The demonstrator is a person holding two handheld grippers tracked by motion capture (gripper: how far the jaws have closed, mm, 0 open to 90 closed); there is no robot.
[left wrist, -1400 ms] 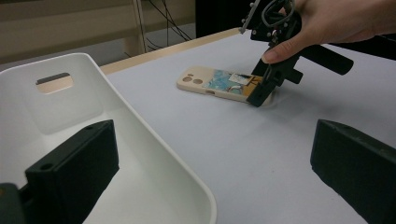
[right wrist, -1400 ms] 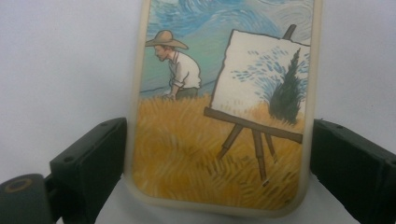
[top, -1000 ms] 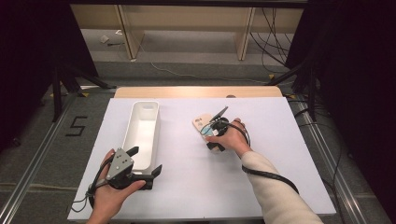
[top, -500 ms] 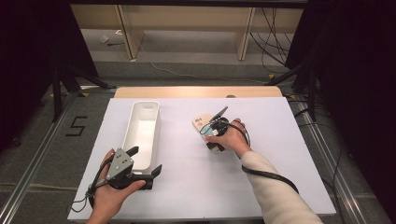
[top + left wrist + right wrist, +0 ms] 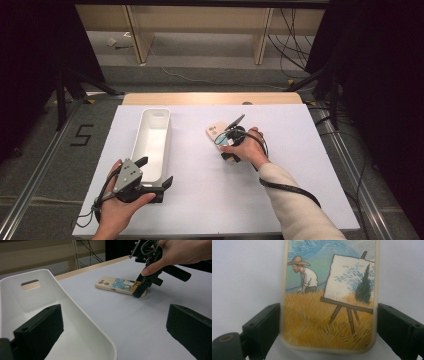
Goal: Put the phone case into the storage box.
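Here, a phone (image 5: 221, 142) in a cream case is seen lying flat on the white table (image 5: 300, 165), to the right of the white bin (image 5: 151, 143) and well apart from it. The case back is printed with a painter in a straw hat beside an easel, as shown in the right gripper view (image 5: 329, 297). The right gripper (image 5: 231, 153) is held over the near end of the phone by the right hand (image 5: 248, 146), tilted down onto it. In the right gripper view the 2 black jaws are seen on either side of the phone's near end, set against its long edges; whether they are pressing or merely touching cannot be told for certain, but no gap is visible. In the left gripper view the phone (image 5: 119, 285) is seen lying flat, with the right gripper (image 5: 140, 291) planted at its end. The left gripper (image 5: 156, 174) is held low by the left hand (image 5: 116, 207) at the near end of the bin, its jaws spread wide apart with nothing between them but the bin's rim (image 5: 82, 315) and bare table.
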